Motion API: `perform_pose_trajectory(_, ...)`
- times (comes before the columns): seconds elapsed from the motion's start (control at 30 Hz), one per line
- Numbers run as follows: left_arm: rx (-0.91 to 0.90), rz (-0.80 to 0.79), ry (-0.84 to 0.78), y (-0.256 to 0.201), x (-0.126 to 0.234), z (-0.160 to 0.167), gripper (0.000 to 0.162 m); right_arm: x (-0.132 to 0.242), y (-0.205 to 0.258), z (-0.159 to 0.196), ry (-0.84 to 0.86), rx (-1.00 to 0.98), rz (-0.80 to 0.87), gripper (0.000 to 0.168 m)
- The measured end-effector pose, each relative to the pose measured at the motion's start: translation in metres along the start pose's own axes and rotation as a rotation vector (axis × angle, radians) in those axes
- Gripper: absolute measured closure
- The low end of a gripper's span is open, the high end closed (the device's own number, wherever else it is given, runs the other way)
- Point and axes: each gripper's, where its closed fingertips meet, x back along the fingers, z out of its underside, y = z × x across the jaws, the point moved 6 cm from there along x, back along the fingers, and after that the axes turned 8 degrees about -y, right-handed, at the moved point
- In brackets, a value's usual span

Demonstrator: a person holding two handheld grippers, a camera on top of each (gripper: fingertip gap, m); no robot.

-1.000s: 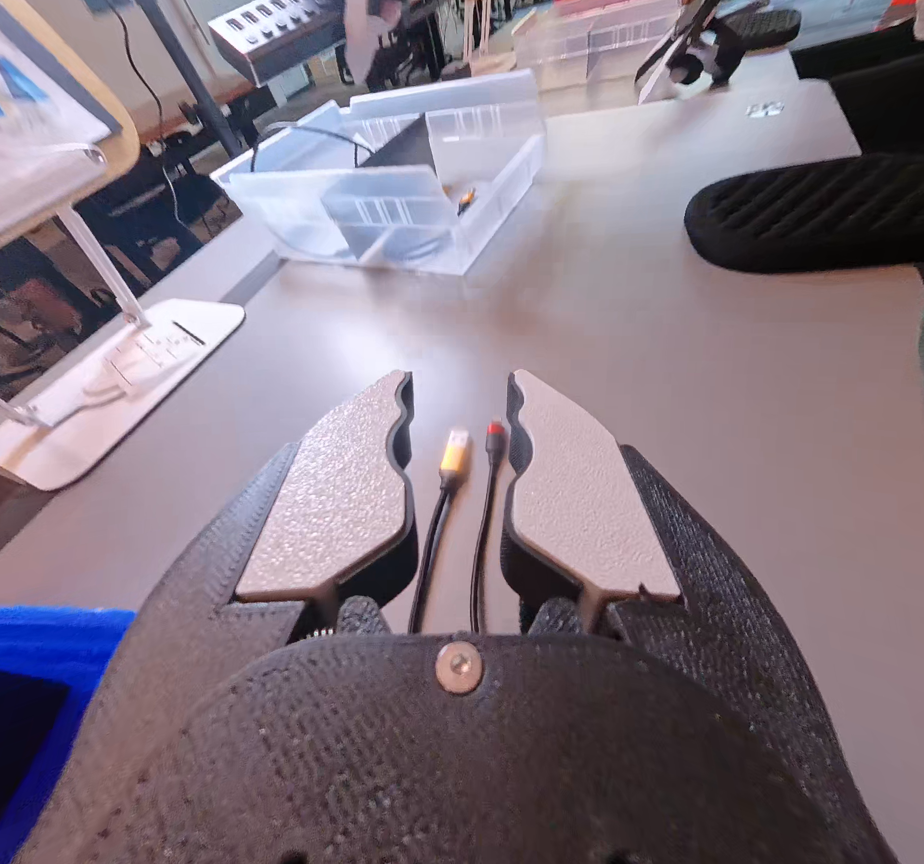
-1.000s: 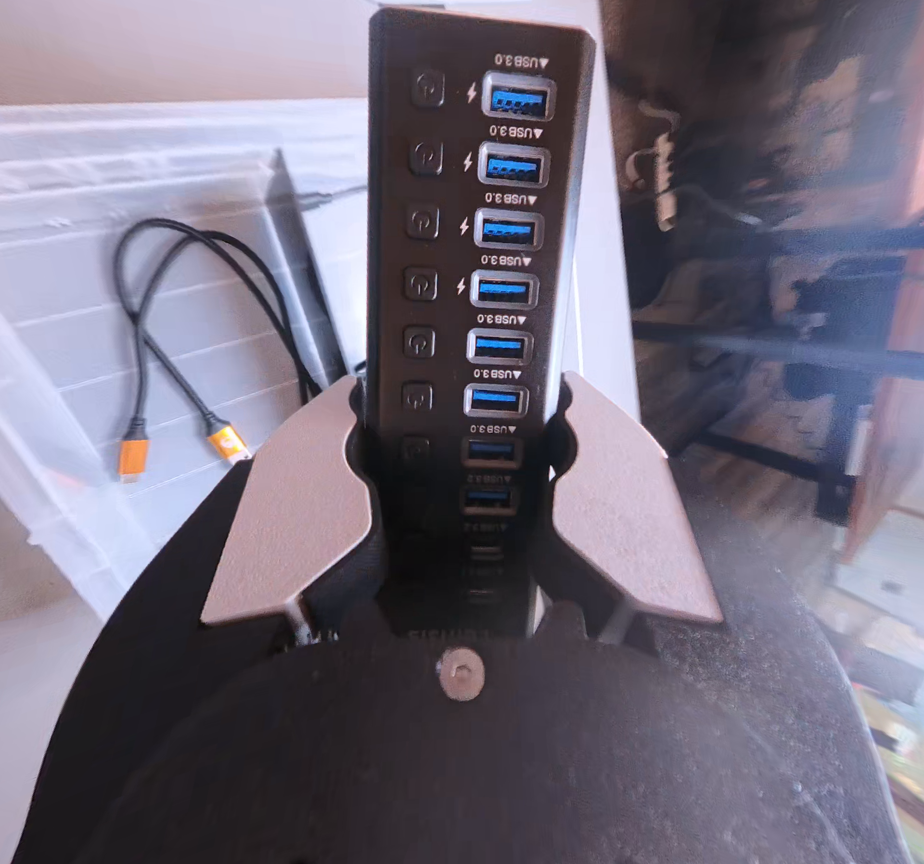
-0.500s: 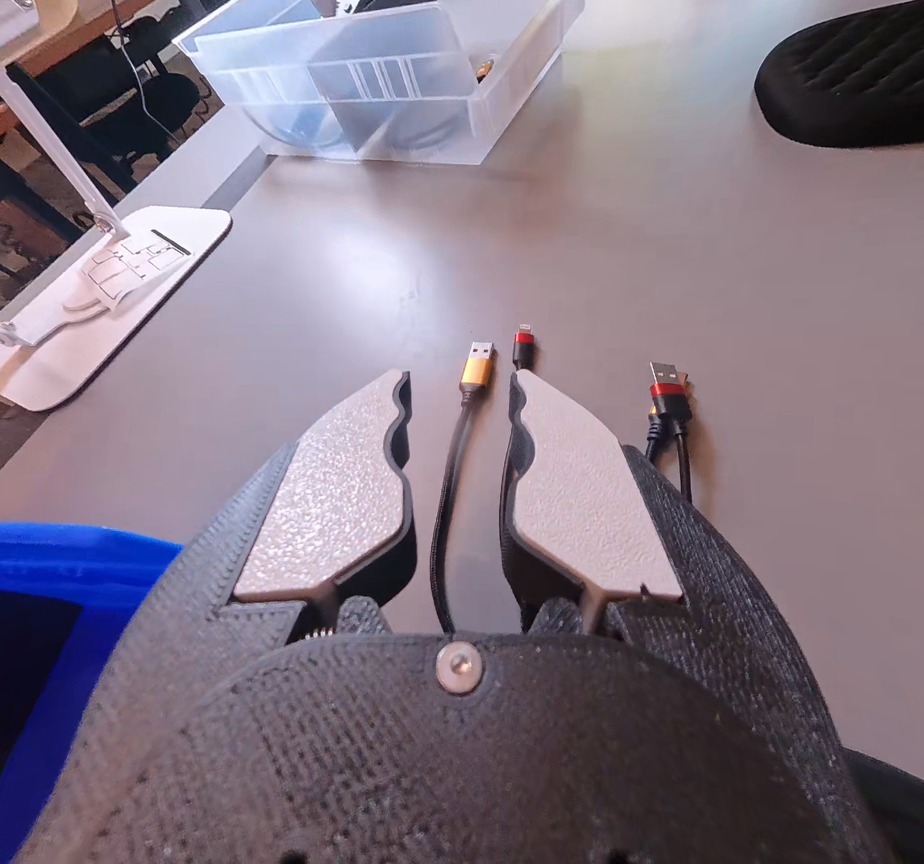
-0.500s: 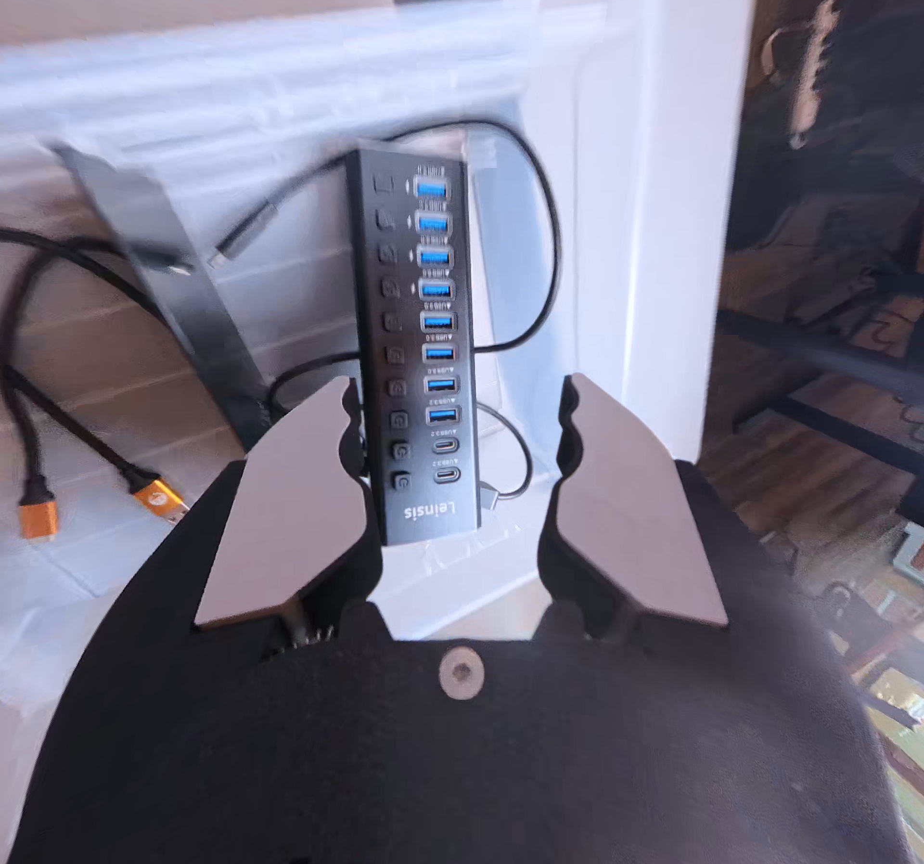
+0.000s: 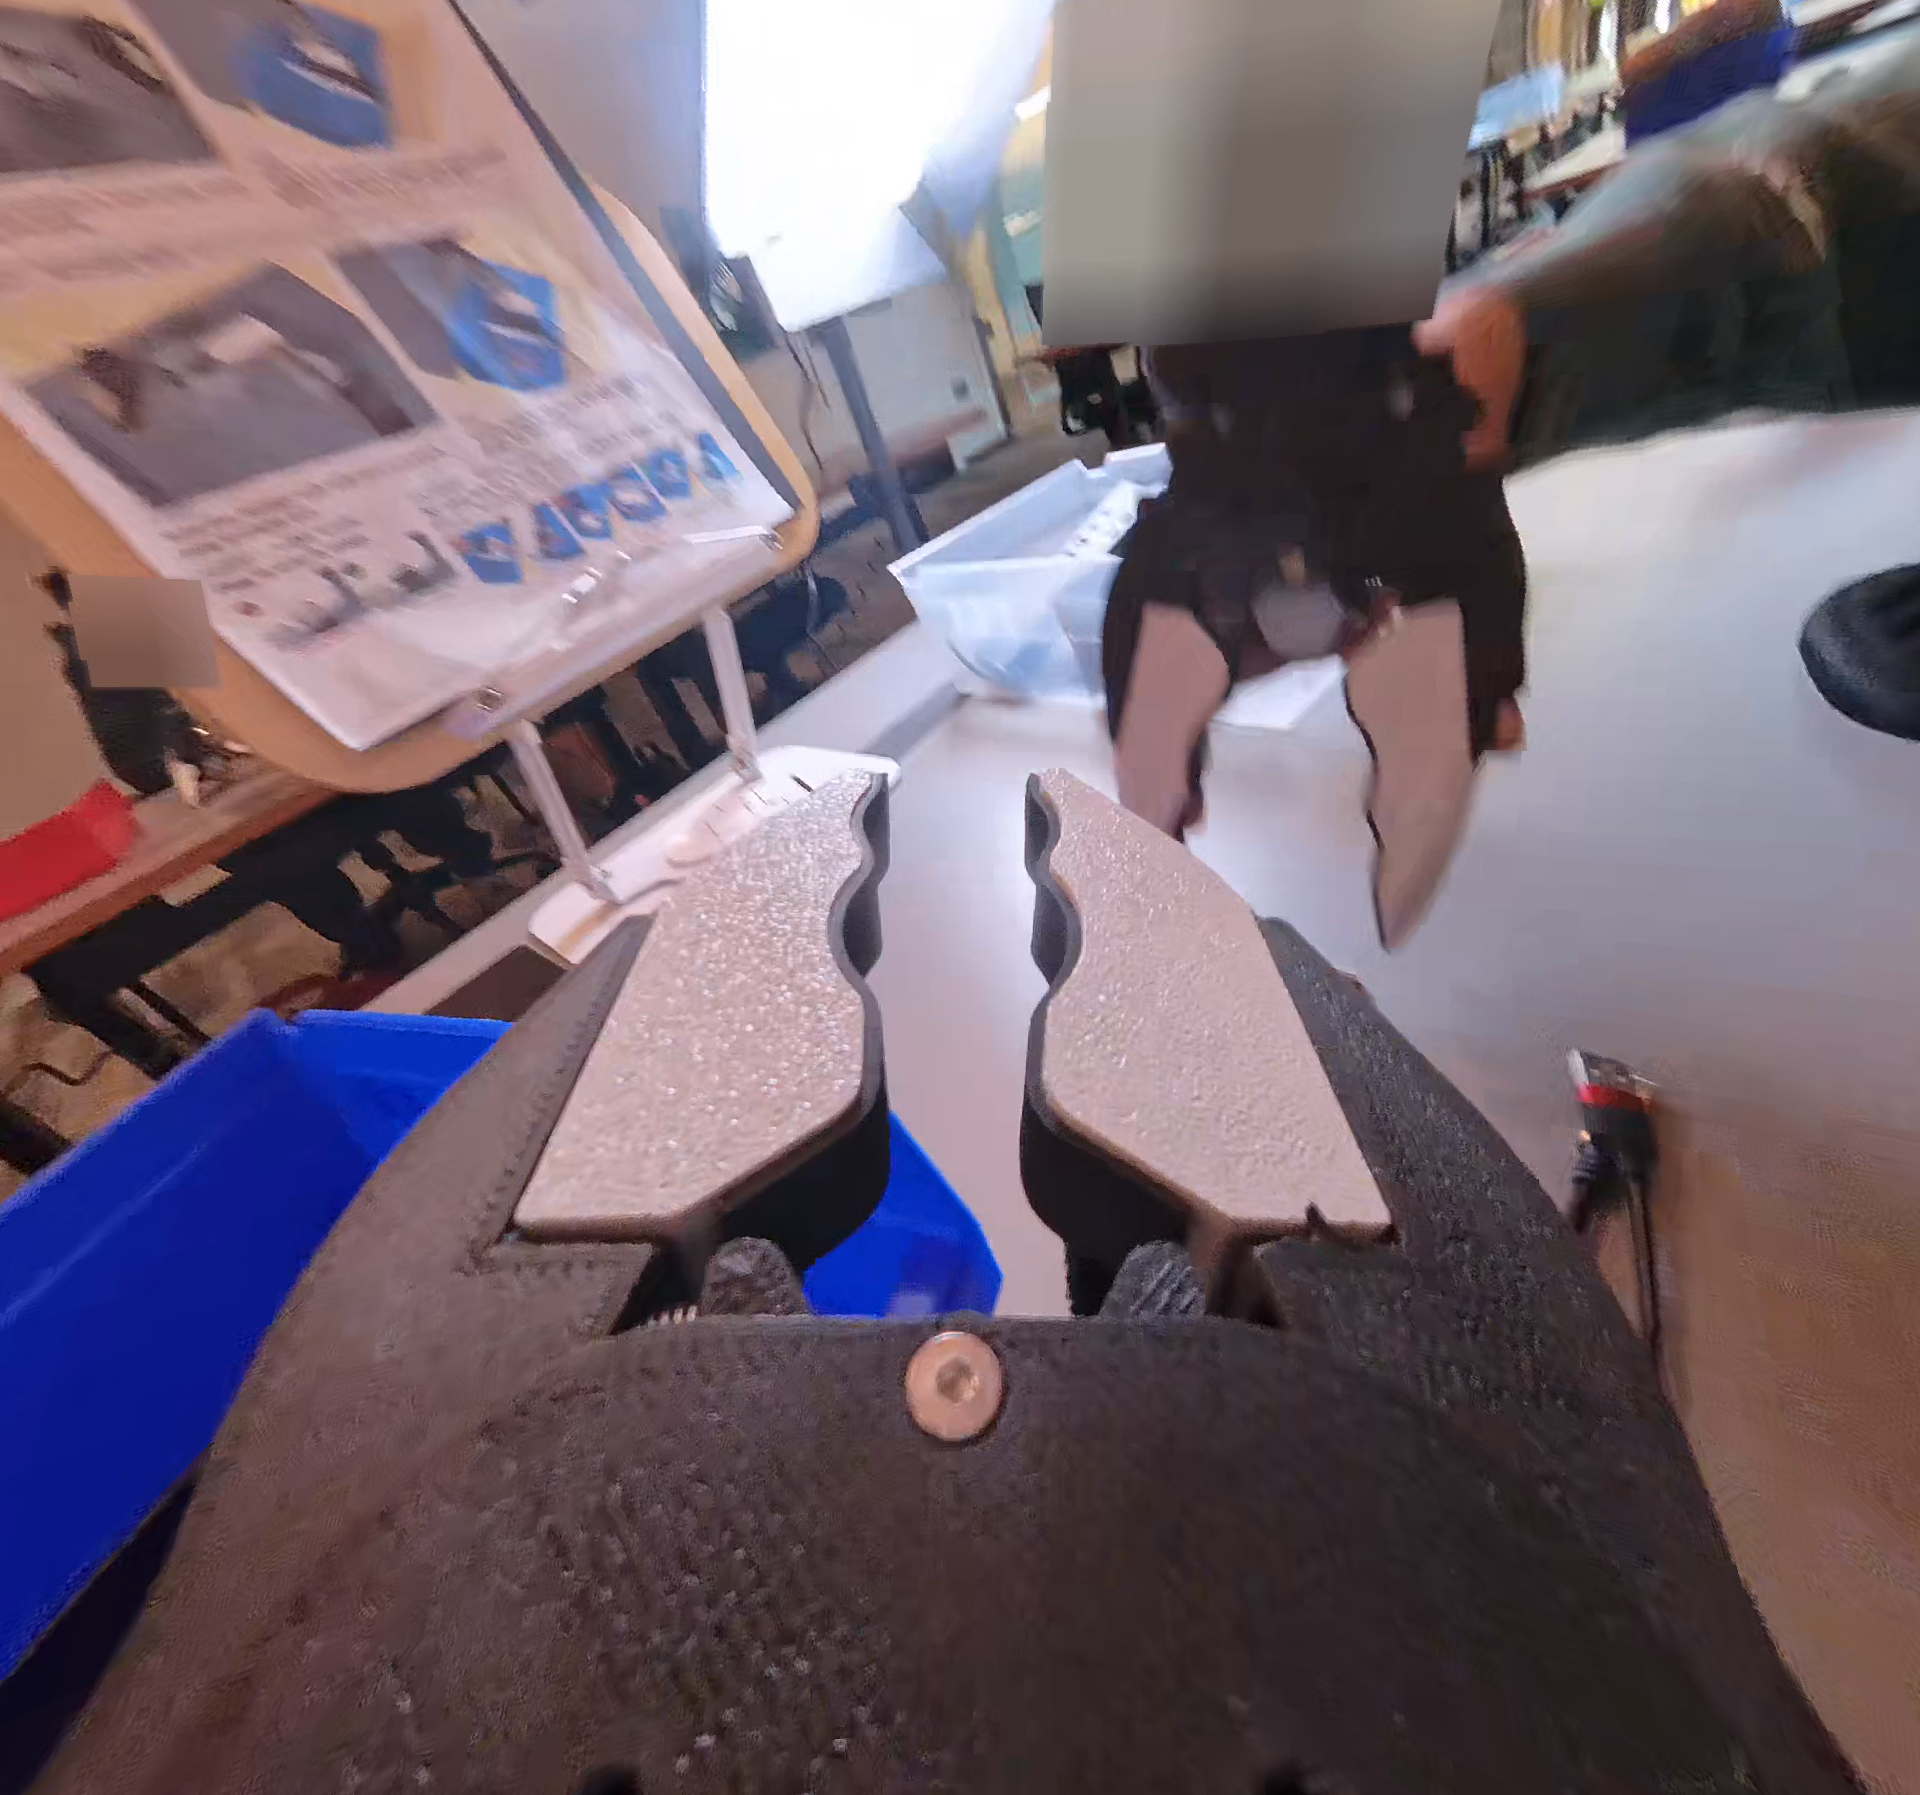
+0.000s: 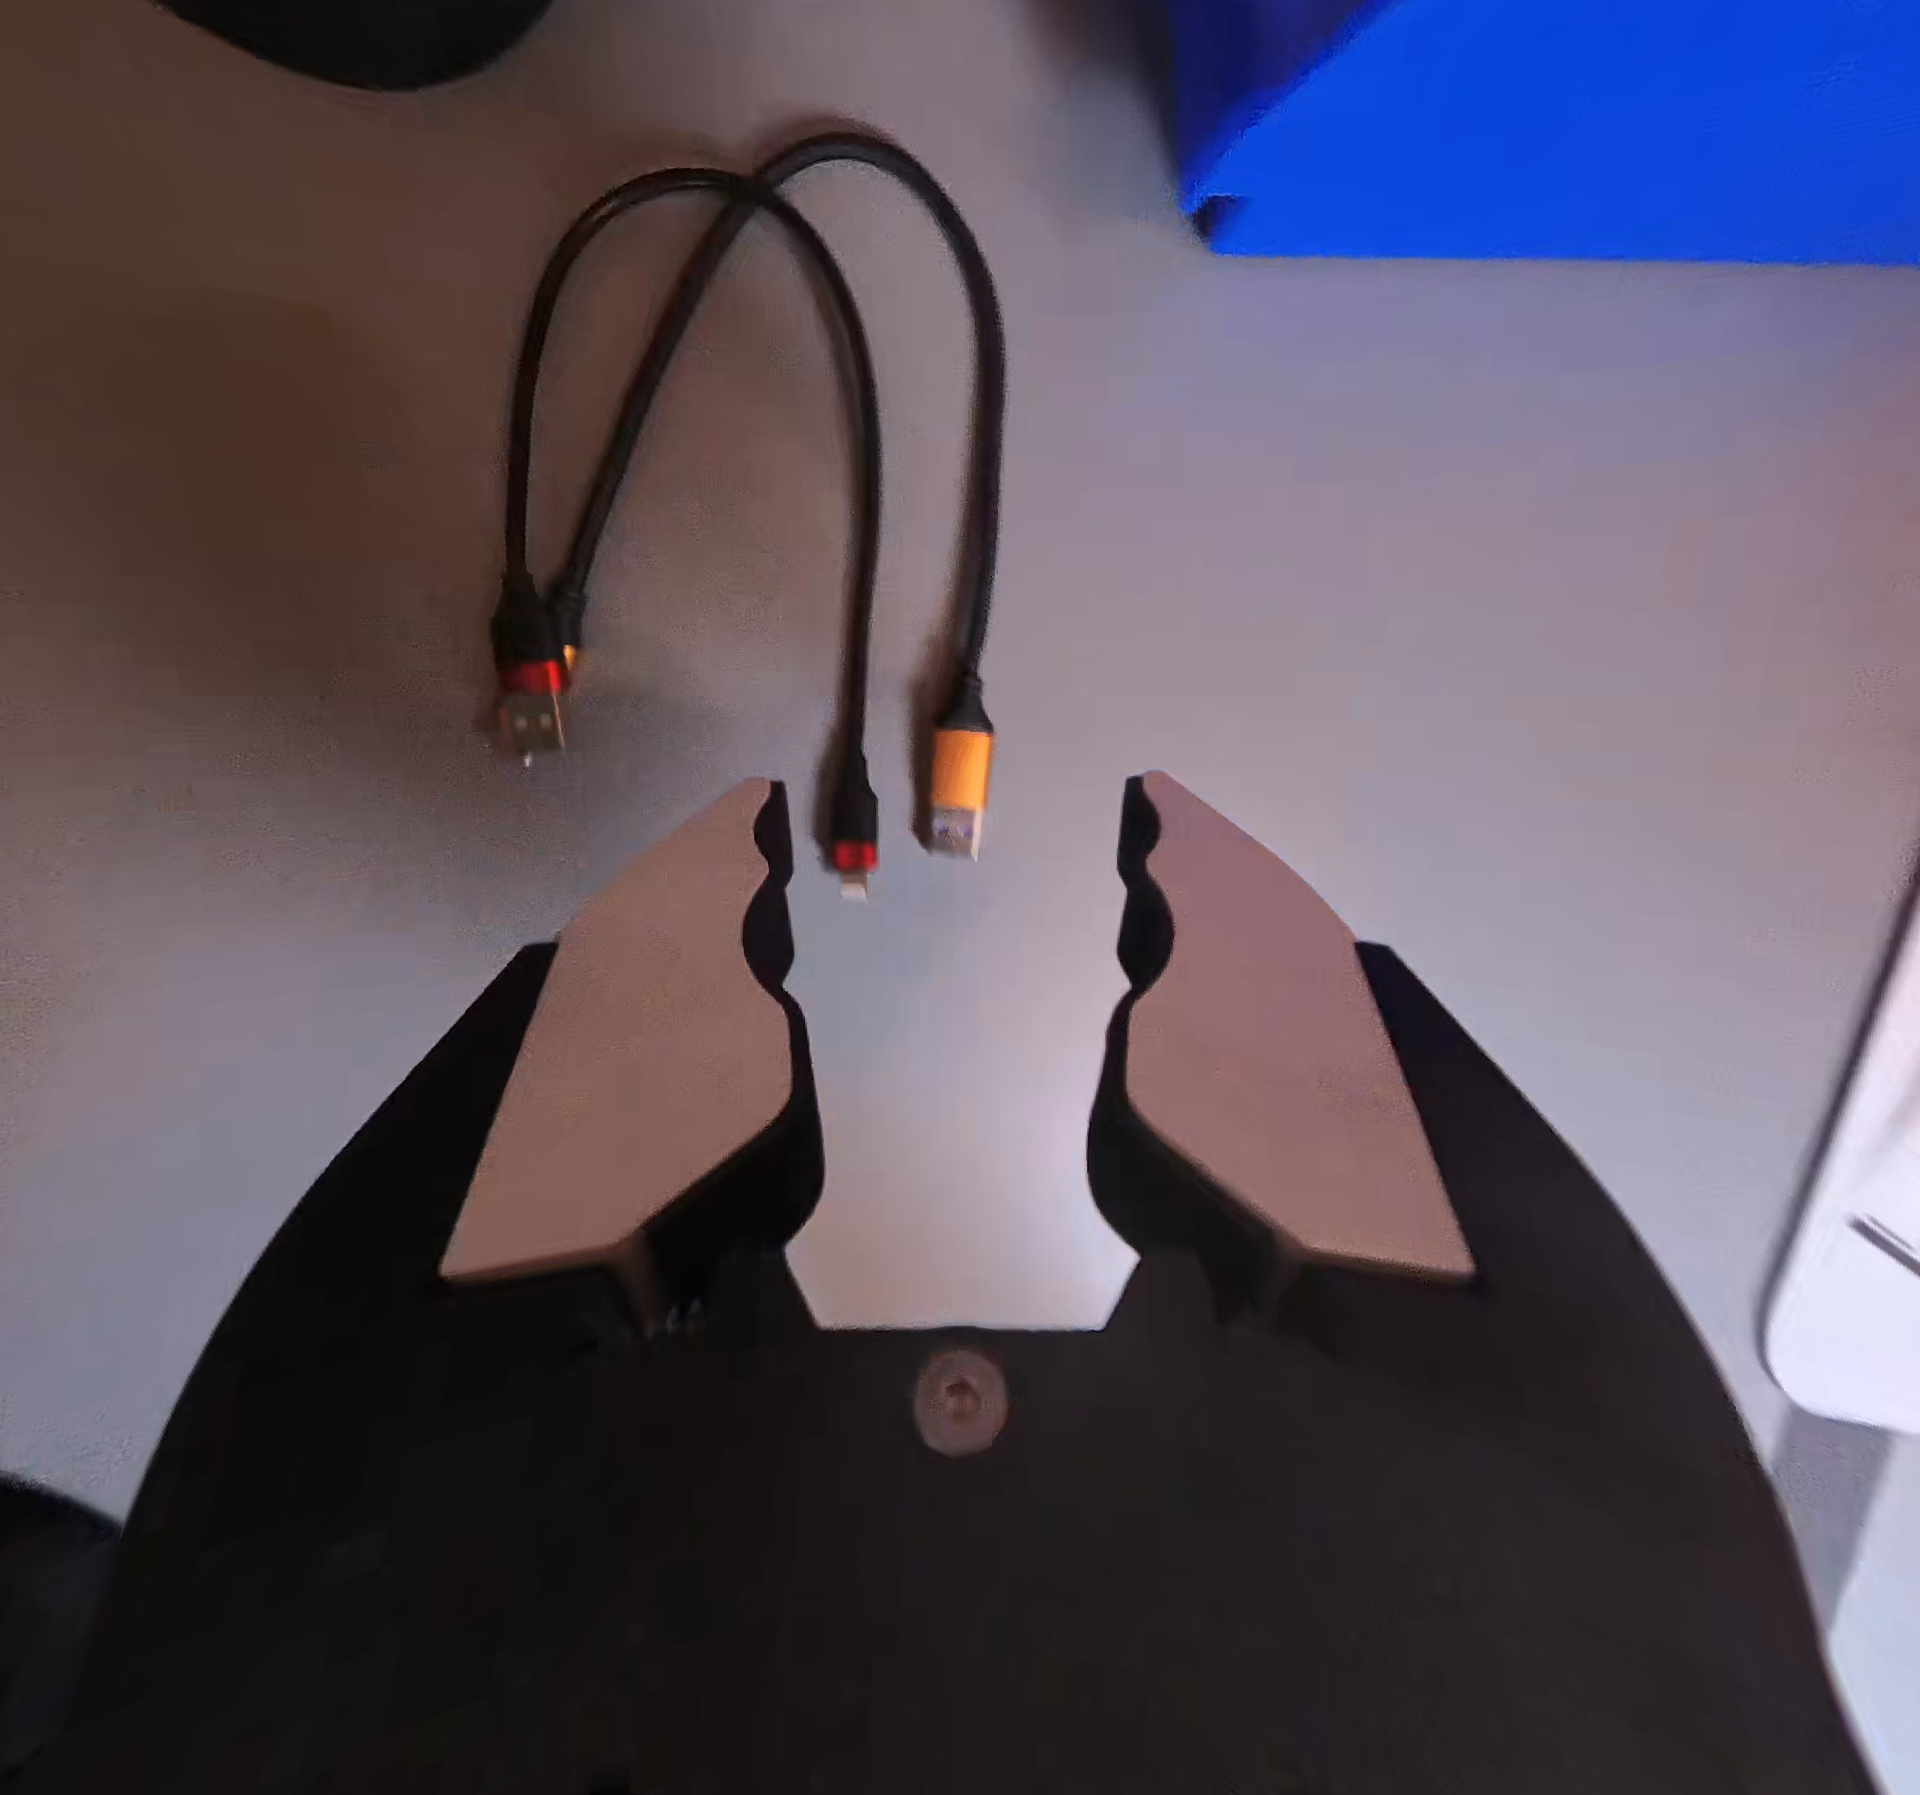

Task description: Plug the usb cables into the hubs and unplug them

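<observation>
Through the left wrist view: left gripper (image 5: 956,795) held above the grey table (image 5: 1662,914), fingers parted with a narrow gap, nothing between them. Blue bin (image 5: 208,1226) sits below and to its left, partly hidden by the gripper body. A tilted board with printed sheets (image 5: 364,343) on a white stand (image 5: 717,831) is at left. Right gripper (image 5: 1288,789) shows farther off, blurred, fingers spread wide and pointing down, gripping nothing, with a hand (image 5: 1475,363) on its handle. Clear plastic tray (image 5: 997,582) lies behind it on the table. A red-collared USB plug (image 5: 1610,1111) lies on the table at the right edge. No hub can be made out in this view.

Right wrist view: looks down on the table. Right gripper (image 6: 956,784) wide open, empty. Two black USB cables lie looped just ahead, crossing at the far bend. Orange-collared plug (image 6: 958,779) and small red-collared plug (image 6: 854,841) lie side by side just beyond the fingertips, pointing toward the gripper. Red-collared USB-A plug (image 6: 530,706) lies farther left, with another small plug touching it. Blue bin (image 6: 1558,62) at upper right; white stand base (image 6: 1849,1226) at right edge.
</observation>
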Motion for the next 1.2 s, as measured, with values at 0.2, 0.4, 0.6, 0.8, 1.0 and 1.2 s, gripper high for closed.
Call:
perform_pose_trajectory(0.2, -0.040, -0.068, -0.052, 0.009, 0.010, 0.008, 0.148, -0.056, -0.002, -0.008, 0.072, -0.045, -0.114, 0.117)
perform_pose_trajectory(0.4, -0.006, -0.039, -0.050, 0.004, 0.007, 0.013, 0.148, -0.063, 0.006, -0.017, 0.076, -0.053, -0.166, 0.150)
perform_pose_trajectory(0.6, -0.004, -0.043, -0.044, 0.003, 0.006, 0.014, 0.149, -0.055, 0.024, -0.009, 0.080, 0.006, -0.122, 0.164)
perform_pose_trajectory(0.8, -0.006, -0.028, -0.004, 0.000, 0.003, 0.023, 0.149, -0.008, 0.052, 0.007, -0.012, -0.061, -0.036, 0.165)
perform_pose_trajectory(1.0, -0.008, 0.007, 0.052, -0.010, -0.004, 0.039, 0.149, 0.105, 0.061, 0.013, -0.143, -0.138, 0.183, 0.164)
perform_pose_trajectory(1.2, 0.004, 0.037, 0.051, -0.017, -0.007, 0.039, 0.147, 0.233, 0.035, 0.061, -0.049, -0.227, 0.533, 0.164)
